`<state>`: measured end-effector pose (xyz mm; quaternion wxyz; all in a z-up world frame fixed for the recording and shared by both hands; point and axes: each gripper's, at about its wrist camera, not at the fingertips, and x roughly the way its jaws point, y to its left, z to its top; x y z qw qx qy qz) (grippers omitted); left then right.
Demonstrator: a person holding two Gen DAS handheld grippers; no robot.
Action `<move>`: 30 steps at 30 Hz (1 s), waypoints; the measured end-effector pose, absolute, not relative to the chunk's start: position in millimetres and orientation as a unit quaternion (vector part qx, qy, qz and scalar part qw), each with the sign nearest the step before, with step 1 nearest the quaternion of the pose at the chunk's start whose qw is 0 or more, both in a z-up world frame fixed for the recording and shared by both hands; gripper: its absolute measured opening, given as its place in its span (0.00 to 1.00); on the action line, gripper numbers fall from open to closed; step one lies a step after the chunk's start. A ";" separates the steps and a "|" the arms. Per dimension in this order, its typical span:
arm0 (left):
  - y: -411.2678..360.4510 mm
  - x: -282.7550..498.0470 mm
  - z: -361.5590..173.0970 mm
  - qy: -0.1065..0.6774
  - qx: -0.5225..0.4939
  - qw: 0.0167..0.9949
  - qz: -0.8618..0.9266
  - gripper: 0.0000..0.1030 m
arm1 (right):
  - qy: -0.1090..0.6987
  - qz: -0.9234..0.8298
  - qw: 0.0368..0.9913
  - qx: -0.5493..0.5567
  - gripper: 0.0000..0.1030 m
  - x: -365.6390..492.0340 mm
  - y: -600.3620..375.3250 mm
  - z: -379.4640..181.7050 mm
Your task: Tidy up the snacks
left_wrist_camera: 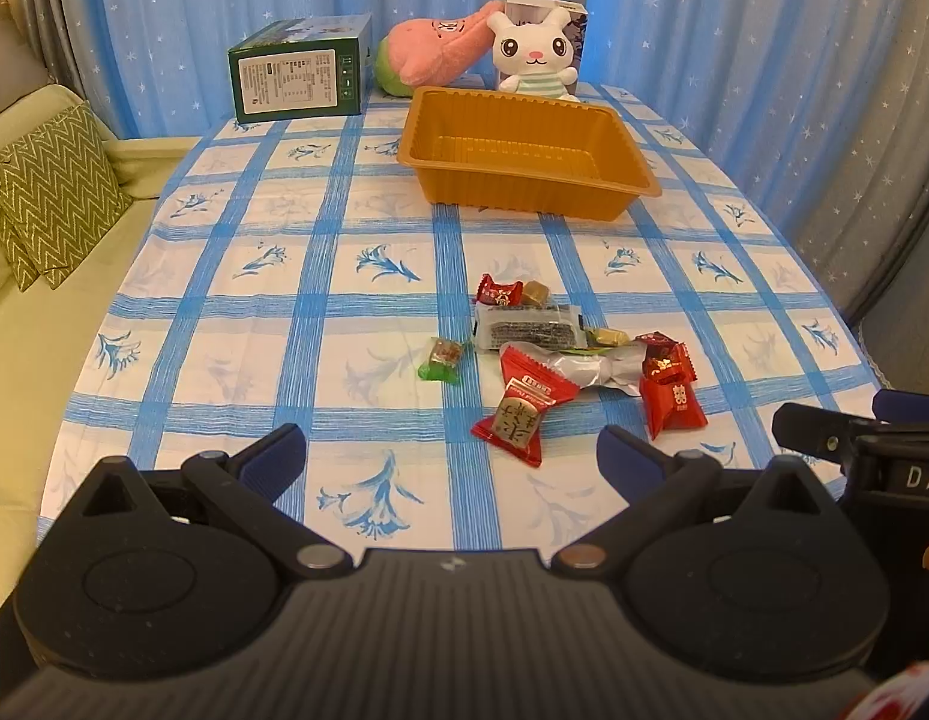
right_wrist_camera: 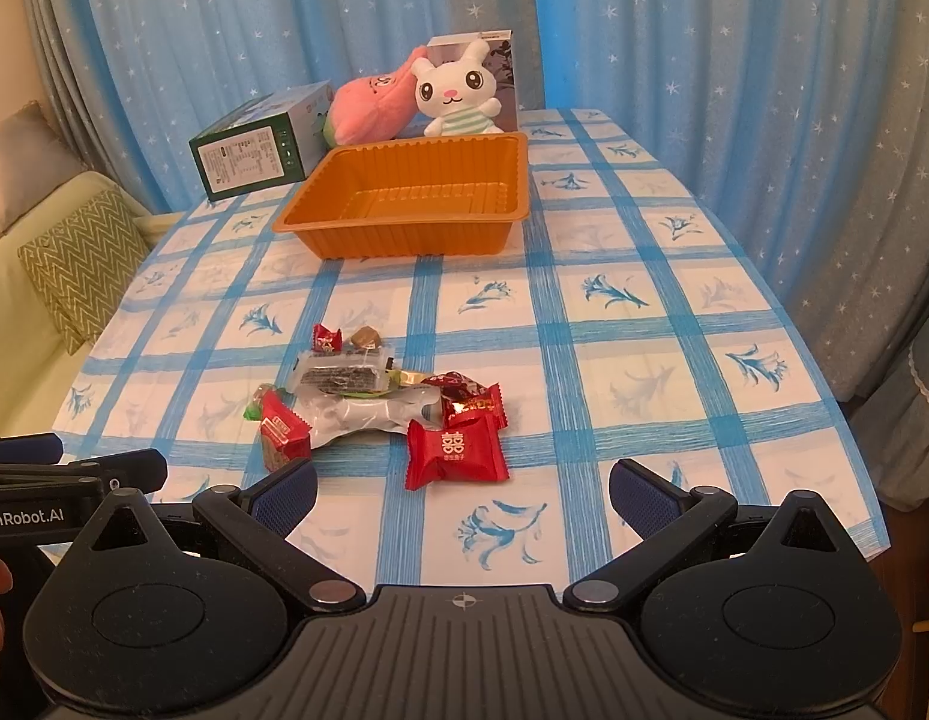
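Several wrapped snacks lie in a loose pile (left_wrist_camera: 560, 354) (right_wrist_camera: 380, 402) on the blue-checked tablecloth: red candy packets (left_wrist_camera: 518, 408) (right_wrist_camera: 455, 456), a dark bar in clear wrap (left_wrist_camera: 530, 327) (right_wrist_camera: 344, 375), a silver pouch (left_wrist_camera: 590, 369), a green-wrapped sweet (left_wrist_camera: 441, 358). An empty orange plastic tray (left_wrist_camera: 524, 180) (right_wrist_camera: 404, 240) stands beyond them. My left gripper (left_wrist_camera: 452, 450) is open and empty, just short of the pile. My right gripper (right_wrist_camera: 464, 492) is open and empty, near the closest red packet.
A green box (left_wrist_camera: 299, 69) (right_wrist_camera: 254, 147), a pink plush (left_wrist_camera: 428, 51) (right_wrist_camera: 371, 102) and a white rabbit plush (left_wrist_camera: 533, 54) (right_wrist_camera: 458, 93) stand at the table's far edge. A sofa with a zigzag cushion (left_wrist_camera: 50, 192) is on the left. Blue curtains hang behind.
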<state>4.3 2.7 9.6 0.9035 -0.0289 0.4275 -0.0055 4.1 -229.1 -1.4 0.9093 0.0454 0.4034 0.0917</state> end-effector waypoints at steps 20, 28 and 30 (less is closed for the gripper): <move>0.6 1.1 12.1 0.426 -0.028 0.904 -0.005 0.99 | 0.403 0.092 0.909 0.046 1.00 2.8 -226.0 -3.2; 0.6 0.9 11.8 0.425 -0.027 0.905 -0.005 0.99 | 0.403 0.093 0.909 0.047 1.00 3.1 -229.5 -3.2; 0.6 1.0 11.9 0.425 -0.028 0.905 -0.005 0.99 | 0.403 0.092 0.909 0.047 1.00 2.4 -227.6 -2.9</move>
